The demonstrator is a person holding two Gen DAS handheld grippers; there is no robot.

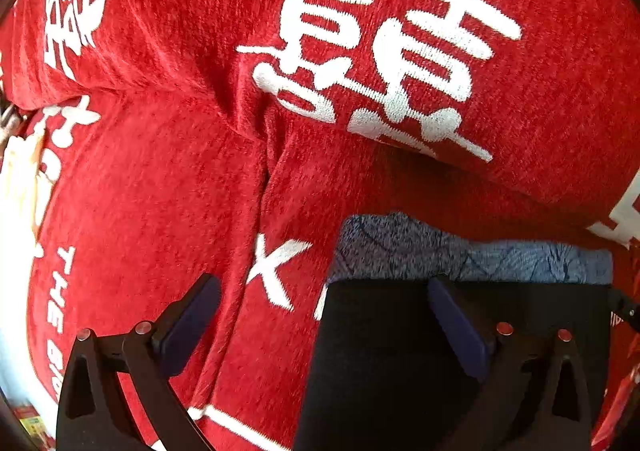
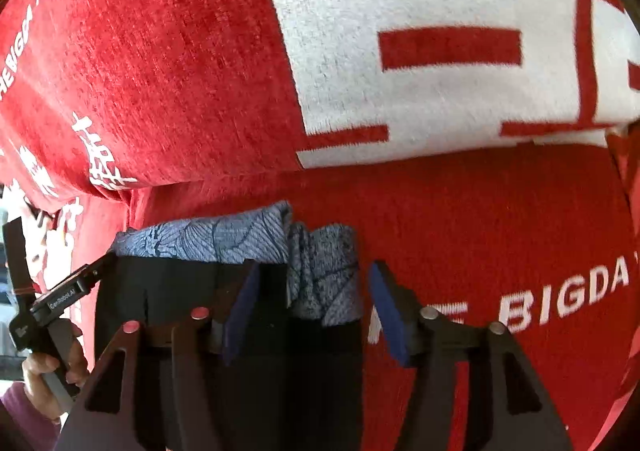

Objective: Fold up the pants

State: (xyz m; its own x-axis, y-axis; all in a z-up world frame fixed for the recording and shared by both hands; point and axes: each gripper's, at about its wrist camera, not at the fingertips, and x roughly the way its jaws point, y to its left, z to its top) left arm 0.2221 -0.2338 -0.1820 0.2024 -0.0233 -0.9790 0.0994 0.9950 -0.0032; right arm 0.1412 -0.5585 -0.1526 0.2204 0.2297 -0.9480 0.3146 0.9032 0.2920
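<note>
The black pants (image 2: 256,331) with blue patterned lining (image 2: 224,239) lie compactly folded on the red chenille cover (image 2: 180,71), seemingly nearly done, beneath the wide-spread left claw (image 1: 324,315) and the parted, empty right claw (image 2: 312,311).

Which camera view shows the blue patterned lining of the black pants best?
The right wrist view: the blue patterned lining shows its whole top edge plus a folded flap. The left wrist view shows only a strip above the black pants.

place: home | cue: red sofa cover (image 1: 168,179), seat cushions
</note>
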